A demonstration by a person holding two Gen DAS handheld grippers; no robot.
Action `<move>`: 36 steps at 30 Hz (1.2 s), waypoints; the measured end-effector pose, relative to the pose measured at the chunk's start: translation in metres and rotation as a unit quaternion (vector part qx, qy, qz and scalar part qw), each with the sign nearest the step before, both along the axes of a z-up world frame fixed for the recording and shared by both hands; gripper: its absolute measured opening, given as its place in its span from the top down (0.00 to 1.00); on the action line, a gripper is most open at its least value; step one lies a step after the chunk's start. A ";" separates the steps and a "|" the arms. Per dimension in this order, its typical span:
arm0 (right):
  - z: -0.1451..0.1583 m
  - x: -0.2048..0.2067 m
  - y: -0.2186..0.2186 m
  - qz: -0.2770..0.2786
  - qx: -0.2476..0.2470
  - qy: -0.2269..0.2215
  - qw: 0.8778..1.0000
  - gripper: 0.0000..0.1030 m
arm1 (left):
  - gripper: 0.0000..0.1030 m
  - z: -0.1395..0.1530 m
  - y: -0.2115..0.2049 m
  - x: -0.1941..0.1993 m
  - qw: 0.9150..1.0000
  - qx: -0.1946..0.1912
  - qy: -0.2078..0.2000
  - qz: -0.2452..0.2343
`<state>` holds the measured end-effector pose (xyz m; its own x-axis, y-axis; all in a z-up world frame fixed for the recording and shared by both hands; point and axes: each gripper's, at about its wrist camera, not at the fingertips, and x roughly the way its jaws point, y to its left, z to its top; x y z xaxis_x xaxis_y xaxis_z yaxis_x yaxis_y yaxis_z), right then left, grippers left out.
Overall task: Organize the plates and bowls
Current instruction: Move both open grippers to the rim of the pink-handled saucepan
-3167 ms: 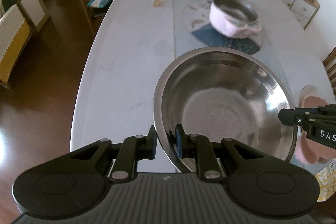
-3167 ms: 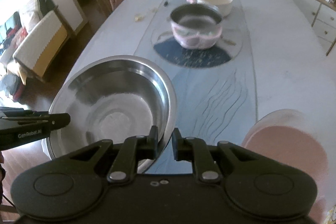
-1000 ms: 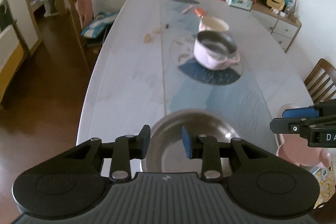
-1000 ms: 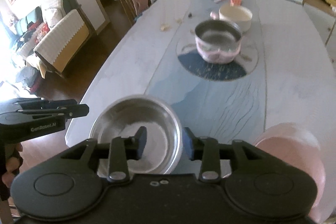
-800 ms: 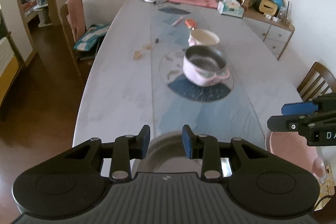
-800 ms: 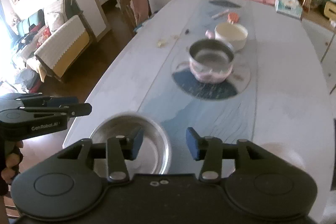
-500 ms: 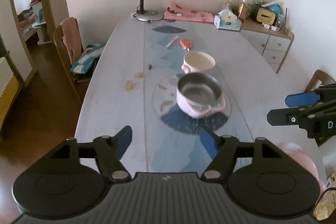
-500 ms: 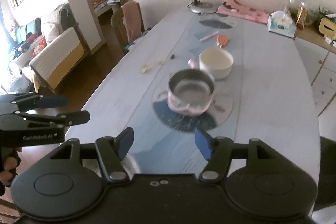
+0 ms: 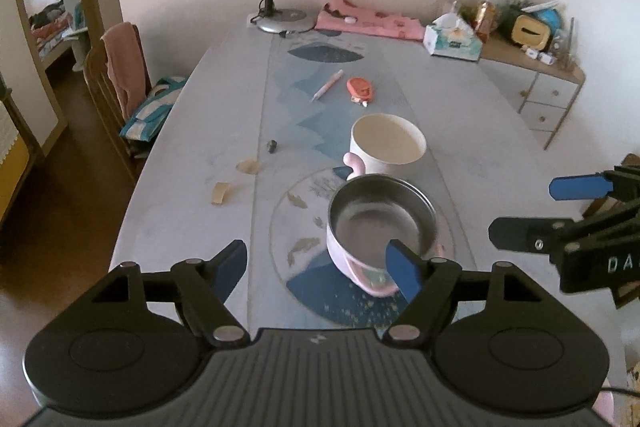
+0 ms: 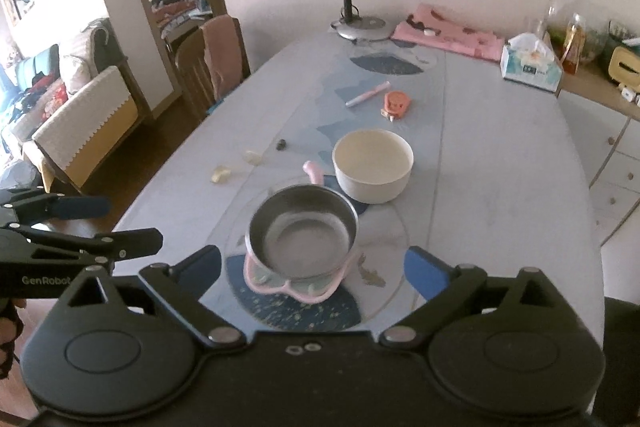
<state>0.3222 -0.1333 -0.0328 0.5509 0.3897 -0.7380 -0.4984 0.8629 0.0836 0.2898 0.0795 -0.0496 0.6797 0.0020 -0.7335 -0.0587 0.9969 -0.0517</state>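
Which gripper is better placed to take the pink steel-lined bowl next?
Right, probably. The pink bowl sits centred between the right gripper's opening, empty jaws. In the left gripper's view it lies off toward its right finger, though that gripper is open and empty too.

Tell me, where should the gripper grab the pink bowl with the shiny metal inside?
Probably by its thin upright rim, from above, one finger inside the metal lining and one outside. The pink bowl stands upright and open on the round placemat. Take the near side, since the cream bowl sits close behind it. The right gripper, jaws opening and empty, already faces that edge.
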 end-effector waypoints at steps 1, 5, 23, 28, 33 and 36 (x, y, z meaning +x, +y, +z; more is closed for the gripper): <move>-0.004 0.006 0.001 0.000 -0.003 0.002 1.000 0.04 | 0.26 -0.004 -0.001 0.008 1.000 0.001 0.004 0.000; -0.021 0.031 0.005 -0.002 -0.015 0.015 1.000 0.04 | 0.26 -0.021 -0.004 0.040 1.000 0.009 0.021 0.007; -0.088 0.098 0.023 -0.008 -0.047 0.083 0.995 0.20 | 0.26 -0.088 0.000 0.113 0.993 0.002 0.098 0.073; -0.102 0.108 0.027 -0.011 -0.051 0.097 0.994 0.27 | 0.27 -0.101 -0.002 0.122 0.992 0.008 0.109 0.070; -0.114 0.115 0.029 -0.014 -0.056 0.110 0.992 0.38 | 0.37 -0.109 0.000 0.128 0.990 -0.011 0.118 0.072; -0.119 0.118 0.028 -0.017 -0.053 0.119 0.991 0.49 | 0.51 -0.113 -0.002 0.131 0.990 -0.018 0.125 0.069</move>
